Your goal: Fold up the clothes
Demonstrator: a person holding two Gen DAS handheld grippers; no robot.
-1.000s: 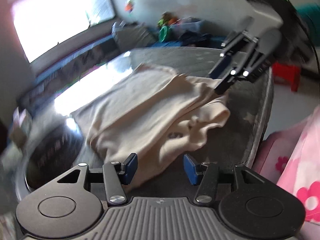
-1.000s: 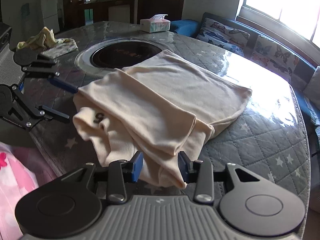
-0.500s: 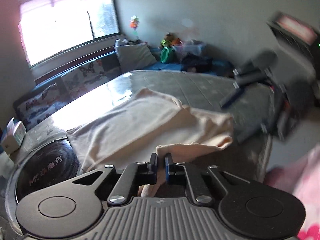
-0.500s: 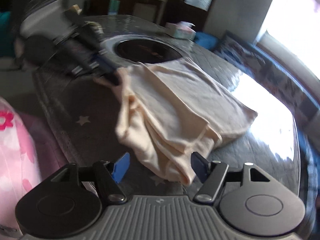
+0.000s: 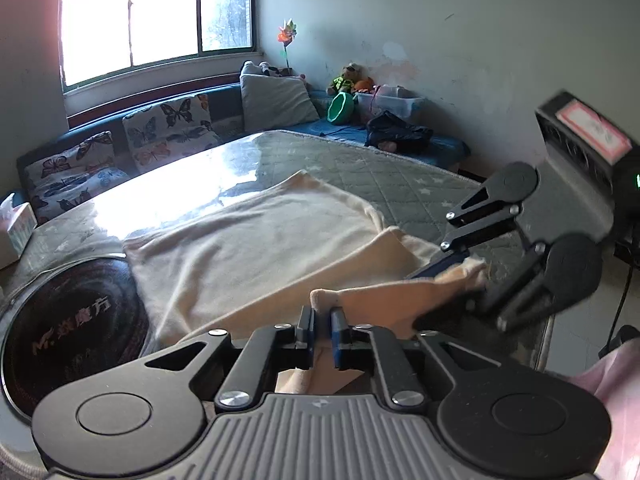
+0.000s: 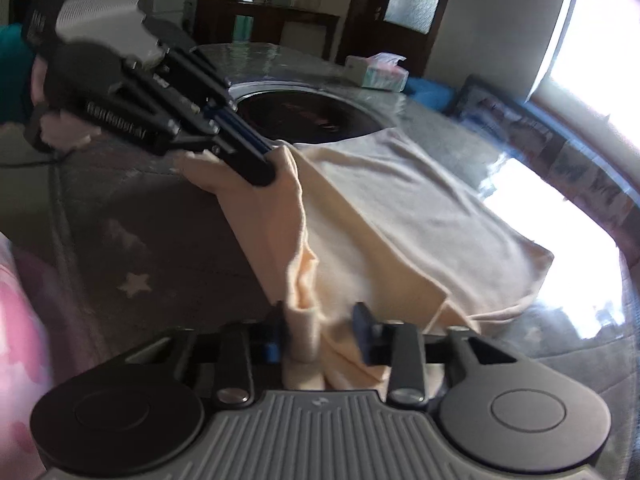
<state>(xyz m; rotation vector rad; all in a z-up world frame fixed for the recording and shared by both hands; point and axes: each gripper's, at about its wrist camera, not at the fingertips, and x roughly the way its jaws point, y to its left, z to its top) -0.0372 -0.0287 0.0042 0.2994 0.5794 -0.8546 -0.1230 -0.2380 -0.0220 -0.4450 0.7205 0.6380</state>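
The left gripper [image 5: 320, 322] is clamped on a fold of the cream garment [image 5: 248, 256] at 6 o'clock in its own view, its jaws having just eased a touch wider around the cloth. At 3 o'clock the right gripper [image 5: 460, 276] has just been closing on the garment's near edge — in its own view the cloth bunches between the blue pads [image 6: 362, 334], though blur hides whether both press on it. Beyond, the garment lies half-folded across the quilted table [image 5: 392, 184], touching the round black hob [image 5: 68, 332] at 9 o'clock — a tissue box [image 6: 378, 74] sits farther back.
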